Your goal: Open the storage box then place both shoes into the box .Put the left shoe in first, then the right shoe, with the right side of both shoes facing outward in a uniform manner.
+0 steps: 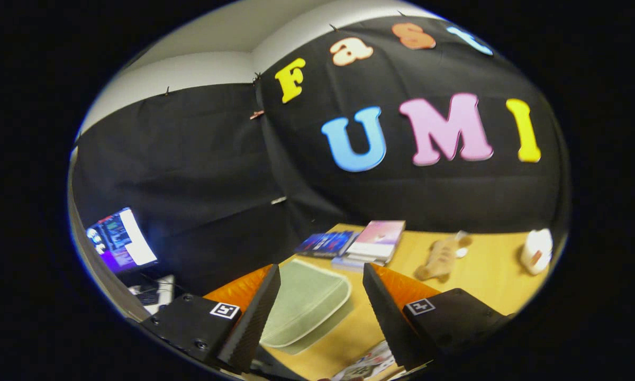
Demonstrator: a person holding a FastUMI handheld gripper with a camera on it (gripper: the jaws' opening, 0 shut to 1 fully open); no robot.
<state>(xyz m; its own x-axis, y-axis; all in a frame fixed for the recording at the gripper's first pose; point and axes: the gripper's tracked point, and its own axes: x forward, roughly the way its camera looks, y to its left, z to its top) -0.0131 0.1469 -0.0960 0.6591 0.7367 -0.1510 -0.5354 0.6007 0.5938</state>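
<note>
The hand-held gripper is held with its fingers spread apart, nothing gripped between them. A pale green storage box is seen lying on the bench between and just ahead of the fingers. Beyond it, books and a plush toy are seen.

The counter looks like smooth pale wood. The storage box shows a matt, translucent plastic surface. The gripper has 2 finely ribbed black pads — jaws apart — with glossy orange backing.
</note>
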